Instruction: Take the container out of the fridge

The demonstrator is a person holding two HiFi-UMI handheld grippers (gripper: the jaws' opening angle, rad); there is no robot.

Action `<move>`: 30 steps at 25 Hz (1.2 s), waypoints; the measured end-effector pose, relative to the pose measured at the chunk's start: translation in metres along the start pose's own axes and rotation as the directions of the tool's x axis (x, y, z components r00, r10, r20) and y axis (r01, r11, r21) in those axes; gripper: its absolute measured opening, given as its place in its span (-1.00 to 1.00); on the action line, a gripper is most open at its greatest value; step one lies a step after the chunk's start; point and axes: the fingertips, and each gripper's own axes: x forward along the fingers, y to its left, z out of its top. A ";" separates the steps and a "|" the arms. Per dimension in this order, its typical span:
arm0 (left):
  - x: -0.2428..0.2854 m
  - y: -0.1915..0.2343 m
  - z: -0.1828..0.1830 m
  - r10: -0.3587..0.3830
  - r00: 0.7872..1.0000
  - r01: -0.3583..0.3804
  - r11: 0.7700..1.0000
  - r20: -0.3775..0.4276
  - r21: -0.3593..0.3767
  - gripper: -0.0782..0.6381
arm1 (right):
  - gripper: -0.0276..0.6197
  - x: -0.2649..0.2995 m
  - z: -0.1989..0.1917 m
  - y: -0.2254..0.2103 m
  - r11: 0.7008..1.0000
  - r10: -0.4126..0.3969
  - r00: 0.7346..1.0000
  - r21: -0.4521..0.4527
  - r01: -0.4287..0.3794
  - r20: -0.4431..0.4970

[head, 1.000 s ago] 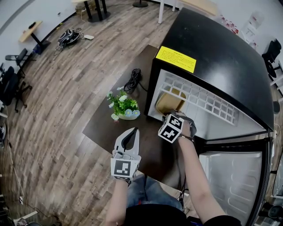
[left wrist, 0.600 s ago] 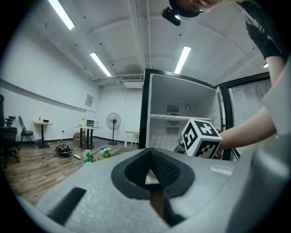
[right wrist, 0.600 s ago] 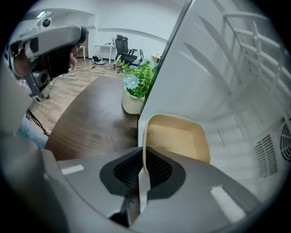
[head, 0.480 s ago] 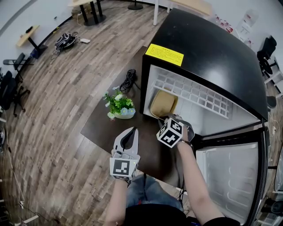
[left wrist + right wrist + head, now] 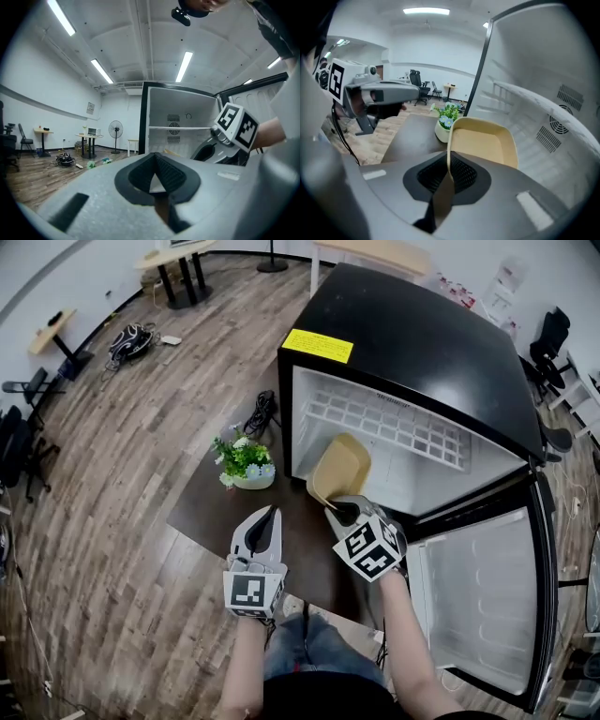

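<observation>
A shallow tan container hangs tilted just in front of the open black fridge, over the dark table. My right gripper is shut on its near rim; the jaws have just closed tighter on it. In the right gripper view the thin rim runs between the jaws and the container stands beyond them. My left gripper hovers to the left over the table, shut and with nothing in it; its jaws point level at the fridge.
The fridge door hangs wide open at the right. A white wire shelf spans the fridge's inside. A small pot of flowers and a black cable lie on the dark table left of the fridge. Wood floor surrounds it.
My right gripper has drawn back and up from the fridge's mouth, and the container has come out with it and now tilts outside. The left gripper has shifted only a little.
</observation>
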 end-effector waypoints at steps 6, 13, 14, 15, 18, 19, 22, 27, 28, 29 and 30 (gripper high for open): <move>-0.009 -0.009 0.015 -0.007 1.000 0.006 1.000 0.024 0.029 -0.76 | -0.83 -0.065 0.025 0.019 0.996 -0.059 0.966 0.081 0.040 0.251; -0.011 -0.029 0.043 -0.040 0.997 0.035 0.997 0.069 0.072 -0.76 | -0.83 -0.138 0.041 0.010 0.970 -0.175 0.833 0.239 0.054 0.525; -0.010 -0.031 0.047 -0.045 0.996 0.039 0.996 0.075 0.078 -0.76 | -0.83 -0.148 0.042 0.007 0.964 -0.193 0.812 0.261 0.052 0.551; -0.009 -0.034 0.050 -0.049 0.996 0.043 0.996 0.080 0.085 -0.76 | -0.83 -0.156 0.042 0.005 0.960 -0.208 0.792 0.276 0.052 0.574; -0.007 -0.040 0.059 -0.066 0.993 0.056 0.993 0.093 0.100 -0.76 | -0.83 -0.180 0.046 0.000 0.950 -0.249 0.727 0.307 0.055 0.640; -0.006 -0.042 0.062 -0.072 0.993 0.062 0.993 0.098 0.104 -0.76 | -0.83 -0.187 0.047 -0.002 0.946 -0.264 0.702 0.319 0.055 0.661; -0.006 -0.050 0.071 -0.089 0.990 0.076 0.991 0.111 0.110 -0.76 | -0.83 -0.208 0.046 -0.007 0.929 -0.322 0.637 0.363 0.070 0.700; -0.008 -0.062 0.083 -0.114 0.984 0.097 0.987 0.134 0.129 -0.76 | -0.83 -0.233 0.033 -0.023 0.872 -0.450 0.550 0.480 0.101 0.703; -0.009 -0.064 0.085 -0.119 0.983 0.101 0.986 0.138 0.133 -0.76 | -0.83 -0.235 0.030 -0.025 0.861 -0.469 0.538 0.497 0.103 0.700; -0.009 -0.066 0.088 -0.124 0.982 0.104 0.985 0.141 0.138 -0.76 | -0.83 -0.237 0.028 -0.026 0.854 -0.482 0.529 0.510 0.105 0.698; -0.010 -0.067 0.089 -0.127 0.981 0.107 0.984 0.144 0.142 -0.76 | -0.83 -0.240 0.027 -0.027 0.848 -0.492 0.521 0.520 0.106 0.697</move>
